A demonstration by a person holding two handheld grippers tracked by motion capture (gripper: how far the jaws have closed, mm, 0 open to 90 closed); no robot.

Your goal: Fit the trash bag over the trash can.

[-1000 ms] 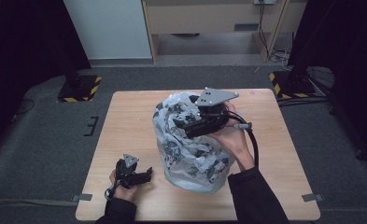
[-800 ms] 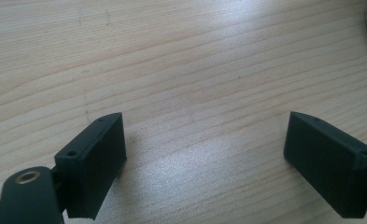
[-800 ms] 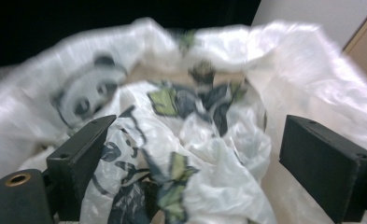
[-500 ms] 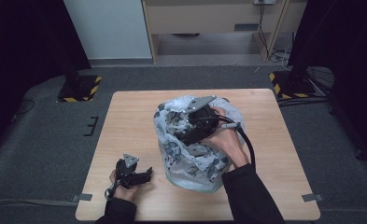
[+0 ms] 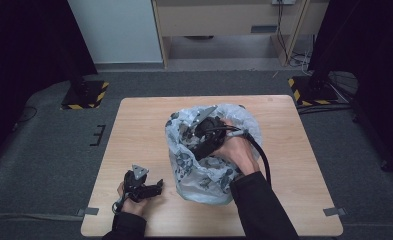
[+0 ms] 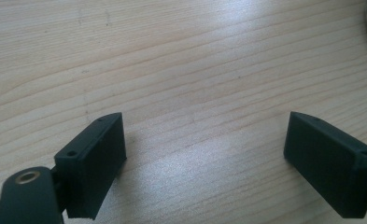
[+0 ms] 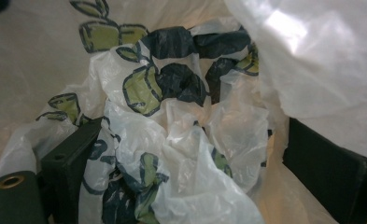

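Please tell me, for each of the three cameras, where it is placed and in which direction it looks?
High view: above the person's side, looking forward and down on the table; both forearms, left gripper, right gripper in the bag.
Left gripper view: on the left gripper, facing bare tabletop; jaws wide apart.
Right gripper view: on the right gripper, facing crumpled bag plastic; jaws open.
Shared: high and right gripper views show the bag.

A square light-wood table (image 5: pixel 134 150) with a pale grain stands on dark grey carpet floor (image 5: pixel 49 165), grey tape tabs (image 5: pixel 334 211) at its near corners. Behind it a pale blue-white wall panel (image 5: pixel 116 30) meets a beige wooden cabinet (image 5: pixel 224 20) with cables (image 5: pixel 284 30) hanging beside it. Black curtains (image 5: pixel 24 40) close both sides. Two black stand bases with yellow-black hazard stripes (image 5: pixel 84 95) sit on the floor.
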